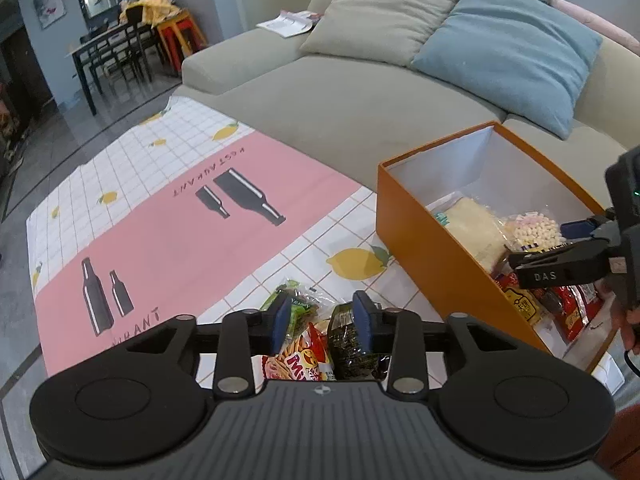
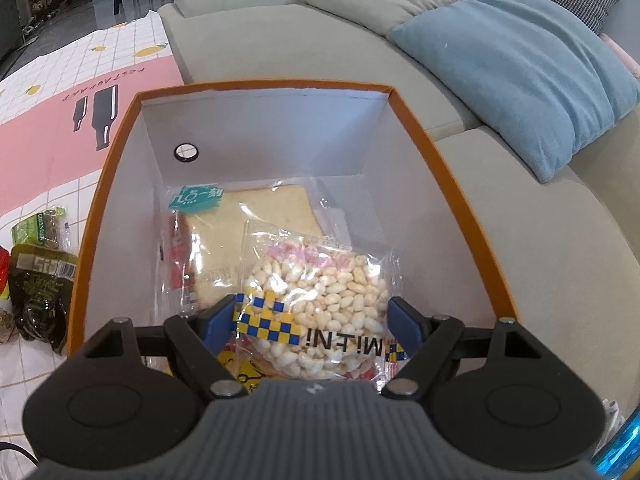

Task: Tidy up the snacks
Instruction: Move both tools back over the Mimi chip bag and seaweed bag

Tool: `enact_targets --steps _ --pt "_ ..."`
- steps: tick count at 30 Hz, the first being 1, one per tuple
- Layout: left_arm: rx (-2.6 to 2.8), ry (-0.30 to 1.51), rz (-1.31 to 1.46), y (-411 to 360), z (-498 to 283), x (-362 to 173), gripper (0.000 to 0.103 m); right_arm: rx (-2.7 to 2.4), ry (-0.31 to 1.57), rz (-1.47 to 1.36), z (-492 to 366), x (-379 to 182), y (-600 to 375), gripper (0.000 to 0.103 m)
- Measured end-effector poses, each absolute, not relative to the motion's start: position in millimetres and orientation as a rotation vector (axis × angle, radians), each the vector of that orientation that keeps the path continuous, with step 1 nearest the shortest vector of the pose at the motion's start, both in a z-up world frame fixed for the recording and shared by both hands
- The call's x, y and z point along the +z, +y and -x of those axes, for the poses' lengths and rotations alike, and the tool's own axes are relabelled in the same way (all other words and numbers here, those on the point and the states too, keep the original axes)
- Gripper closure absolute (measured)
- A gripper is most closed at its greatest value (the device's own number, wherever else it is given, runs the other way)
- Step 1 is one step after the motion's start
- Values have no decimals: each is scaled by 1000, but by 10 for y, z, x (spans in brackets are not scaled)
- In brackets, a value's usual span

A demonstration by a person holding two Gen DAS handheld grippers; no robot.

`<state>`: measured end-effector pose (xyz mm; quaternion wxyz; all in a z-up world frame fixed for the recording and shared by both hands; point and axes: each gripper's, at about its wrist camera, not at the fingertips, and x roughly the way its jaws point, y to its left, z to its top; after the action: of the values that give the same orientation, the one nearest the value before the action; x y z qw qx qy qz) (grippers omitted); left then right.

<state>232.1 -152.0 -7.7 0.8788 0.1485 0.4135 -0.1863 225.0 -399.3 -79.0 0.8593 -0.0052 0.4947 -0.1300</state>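
My left gripper hangs open over a small pile on the mat: a green packet, a red snack bag and a dark seaweed packet. Its blue pads stand either side of the pile without pressing. An orange box sits to the right. Inside lie a bagged bread slice, a clear bag of puffed rice on top of it, and red packets. My right gripper is down in the box, open, with its pads beside the puffed rice bag's edges.
A pink and white picnic mat covers the floor. A grey sofa with a beige cushion and a blue cushion stands right behind the box. Dining chairs and a table are far off at the left.
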Motion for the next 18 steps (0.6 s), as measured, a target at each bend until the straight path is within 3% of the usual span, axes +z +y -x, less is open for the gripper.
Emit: enact_targets --steps 3,7,18 --pt "-399 853 -311 -1500 -2285 -46 57 -275 1039 -3 -2247 -774 -3999 22" --pt "-398 864 -299 -1456 -2272 -38 57 -280 1009 -4 -2233 -719 -4006 8" --pt "-387 858 -289 -1273 -2085 42 56 -224 882 -38 -1964 -332 -3866 4"
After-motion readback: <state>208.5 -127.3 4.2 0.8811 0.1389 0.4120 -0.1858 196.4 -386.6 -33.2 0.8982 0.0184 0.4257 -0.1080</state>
